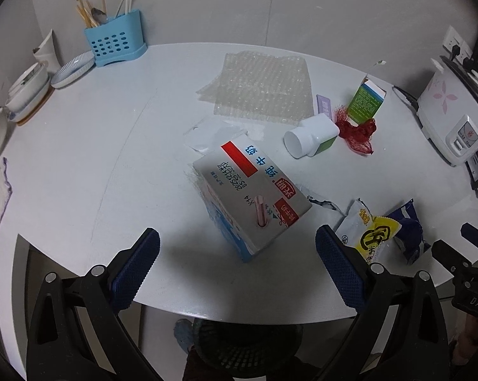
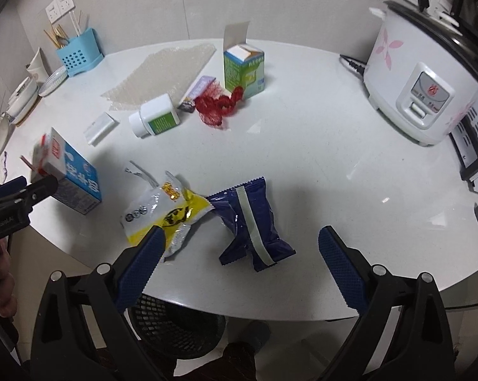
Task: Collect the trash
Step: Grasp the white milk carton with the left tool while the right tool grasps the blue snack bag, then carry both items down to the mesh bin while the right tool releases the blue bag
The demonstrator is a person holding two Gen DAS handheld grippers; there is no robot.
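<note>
The left tongs [image 1: 237, 254] are held wide open around the milk carton [image 1: 250, 198], presumably to grip it; the right tongs [image 2: 240, 254], likewise open and empty, are poised over the blue wrapper [image 2: 255, 222] on the counter [image 2: 334, 158]; a mesh bin [image 2: 175, 327] waits below the edge.

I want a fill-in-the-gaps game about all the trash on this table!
1. The milk carton sits between the open fingers of the ___ gripper.
2. The net beside the green box is ___.
3. The dark blue wrapper lies before the ___ gripper.

Missing words: left, red, right
</note>
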